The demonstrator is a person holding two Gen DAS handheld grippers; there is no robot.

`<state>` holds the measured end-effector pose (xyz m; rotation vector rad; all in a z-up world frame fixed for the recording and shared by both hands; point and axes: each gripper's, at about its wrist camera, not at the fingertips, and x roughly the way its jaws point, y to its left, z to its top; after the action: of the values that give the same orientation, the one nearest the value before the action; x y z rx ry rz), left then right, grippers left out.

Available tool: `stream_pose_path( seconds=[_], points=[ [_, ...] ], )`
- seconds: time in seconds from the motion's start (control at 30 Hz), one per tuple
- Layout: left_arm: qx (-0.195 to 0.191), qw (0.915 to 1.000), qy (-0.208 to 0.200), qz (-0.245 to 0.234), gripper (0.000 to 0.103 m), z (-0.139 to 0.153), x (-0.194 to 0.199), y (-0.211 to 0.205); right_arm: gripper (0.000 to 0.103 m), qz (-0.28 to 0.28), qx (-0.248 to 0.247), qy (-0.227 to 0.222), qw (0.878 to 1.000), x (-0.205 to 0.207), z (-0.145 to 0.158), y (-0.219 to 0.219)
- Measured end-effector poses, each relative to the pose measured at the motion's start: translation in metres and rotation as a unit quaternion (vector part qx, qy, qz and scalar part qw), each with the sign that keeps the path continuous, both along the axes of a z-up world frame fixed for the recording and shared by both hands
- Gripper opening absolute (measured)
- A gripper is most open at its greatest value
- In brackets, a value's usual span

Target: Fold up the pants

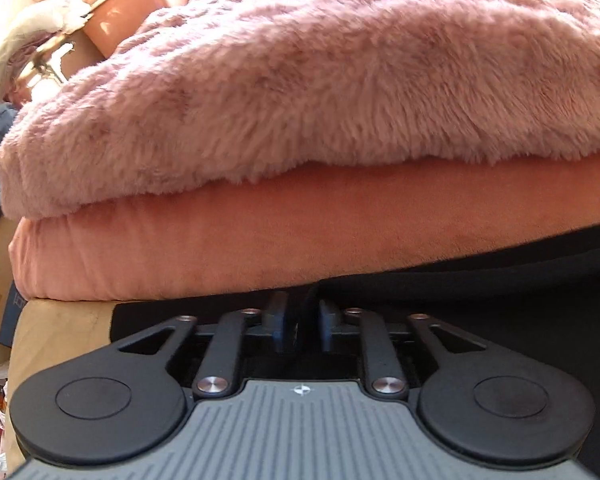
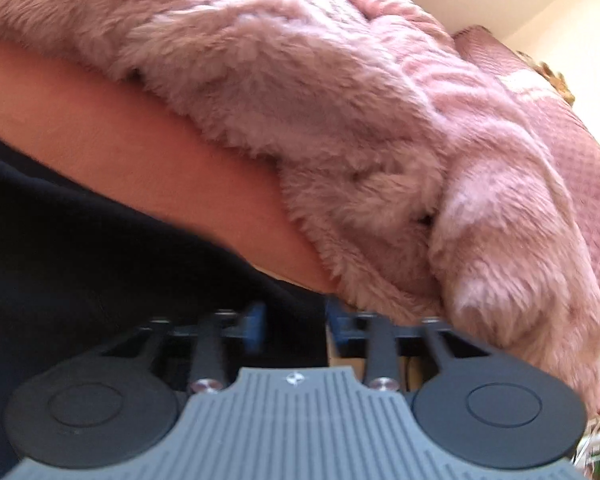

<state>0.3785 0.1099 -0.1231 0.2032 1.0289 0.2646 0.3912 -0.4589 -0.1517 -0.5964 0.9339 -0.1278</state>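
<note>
Lying low at the frame bottoms, the black pants (image 1: 480, 320) spread as dark, matte cloth, nearly featureless, up against a salmon cushion (image 1: 220, 248). A fluffy pink blanket (image 1: 320, 80) sat on top of the cushion. Left gripper (image 1: 302, 320): jaws drawn close, pinching a thin ridge of the black fabric between them. Right gripper (image 2: 295, 326): view blurred; jaws stood a little apart with dark cloth (image 2: 100, 272) in the gap, and I could not tell whether they gripped it. Beige surface (image 1: 60, 332) showed beyond the pants' left edge. Terracotta pot (image 1: 120, 20) sat far back left.
</note>
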Motion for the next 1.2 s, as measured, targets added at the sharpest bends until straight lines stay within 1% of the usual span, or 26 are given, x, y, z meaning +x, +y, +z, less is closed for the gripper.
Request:
stream_pose_path(
  seconds=[0.03, 0.1, 0.17, 0.3, 0.37, 0.47, 0.53, 0.57, 0.63, 0.67, 0.7, 0.73, 0.83, 0.93, 0.97, 1.0, 1.03, 1.07, 1.1, 1.13, 1.17, 1.2],
  points=[
    [-0.002, 0.9999, -0.009, 0.007, 0.048, 0.002, -0.002, 0.002, 0.059, -0.007, 0.011, -0.009, 1.000, -0.001, 0.003, -0.003],
    [-0.010, 0.9996, -0.023, 0.015, 0.052, 0.007, -0.004, 0.004, 0.060, -0.020, 0.044, -0.029, 0.998, -0.004, 0.011, -0.007],
    [-0.016, 0.9992, -0.035, 0.014, 0.052, 0.014, -0.006, 0.005, 0.060, -0.026, 0.050, -0.040, 0.998, -0.008, 0.017, -0.006],
    [-0.029, 0.9964, -0.079, -0.016, 0.052, 0.036, -0.030, -0.008, 0.059, -0.026, 0.070, -0.067, 0.995, -0.029, 0.033, -0.002],
    [-0.056, 0.9932, -0.095, -0.036, 0.052, 0.046, -0.045, -0.017, 0.059, -0.041, 0.102, -0.085, 0.990, -0.049, 0.044, -0.005],
    [-0.096, 0.9883, -0.100, -0.063, 0.050, 0.049, -0.059, -0.032, 0.059, -0.086, 0.167, -0.115, 0.975, -0.090, 0.055, -0.018],
    [-0.105, 0.9863, -0.098, -0.080, 0.042, 0.044, -0.069, -0.042, 0.058, -0.132, 0.221, -0.131, 0.957, -0.117, 0.057, -0.032],
    [-0.104, 0.9858, -0.096, -0.090, 0.041, 0.041, -0.072, -0.048, 0.058, -0.160, 0.252, -0.140, 0.944, -0.131, 0.056, -0.041],
    [-0.103, 0.9860, -0.085, -0.099, 0.034, 0.034, -0.079, -0.061, 0.058, -0.210, 0.314, -0.152, 0.913, -0.153, 0.051, -0.061],
    [-0.106, 0.9863, -0.078, -0.100, 0.033, 0.030, -0.079, -0.064, 0.058, -0.232, 0.338, -0.159, 0.898, -0.162, 0.048, -0.070],
    [-0.107, 0.9865, -0.074, -0.100, 0.030, 0.026, -0.080, -0.065, 0.058, -0.249, 0.356, -0.163, 0.886, -0.169, 0.042, -0.078],
    [-0.107, 0.9868, -0.069, -0.100, 0.030, 0.023, -0.079, -0.067, 0.058, -0.264, 0.371, -0.164, 0.875, -0.173, 0.036, -0.087],
    [-0.107, 0.9876, -0.057, -0.100, 0.030, 0.013, -0.082, -0.069, 0.058, -0.296, 0.432, -0.175, 0.834, -0.179, 0.022, -0.110],
    [-0.104, 0.9887, -0.044, -0.099, 0.029, 0.005, -0.084, -0.074, 0.058, -0.322, 0.498, -0.179, 0.785, -0.172, 0.006, -0.128],
    [-0.102, 0.9887, -0.040, -0.102, 0.027, 0.003, -0.085, -0.075, 0.058, -0.334, 0.517, -0.176, 0.768, -0.168, 0.000, -0.131],
    [-0.098, 0.9889, -0.034, -0.105, 0.024, 0.000, -0.084, -0.077, 0.058, -0.346, 0.532, -0.175, 0.752, -0.163, -0.007, -0.131],
    [-0.095, 0.9892, -0.028, -0.108, 0.019, -0.002, -0.084, -0.078, 0.052, -0.354, 0.533, -0.182, 0.746, -0.161, -0.010, -0.130],
    [-0.093, 0.9892, -0.027, -0.110, 0.018, -0.004, -0.083, -0.079, 0.043, -0.359, 0.529, -0.193, 0.744, -0.159, -0.011, -0.128],
    [-0.093, 0.9893, -0.027, -0.110, 0.012, -0.005, -0.083, -0.080, 0.020, -0.366, 0.520, -0.199, 0.746, -0.158, -0.012, -0.126],
    [-0.090, 0.9897, -0.024, -0.109, 0.007, -0.005, -0.083, -0.083, 0.016, -0.373, 0.516, -0.199, 0.745, -0.159, -0.014, -0.127],
    [-0.086, 0.9902, -0.018, -0.109, 0.003, -0.005, -0.083, -0.086, 0.012, -0.378, 0.521, -0.208, 0.737, -0.162, -0.016, -0.129],
    [-0.083, 0.9905, -0.010, -0.109, 0.000, -0.005, -0.084, -0.089, 0.006, -0.383, 0.518, -0.213, 0.734, -0.165, -0.016, -0.128]
  ],
)
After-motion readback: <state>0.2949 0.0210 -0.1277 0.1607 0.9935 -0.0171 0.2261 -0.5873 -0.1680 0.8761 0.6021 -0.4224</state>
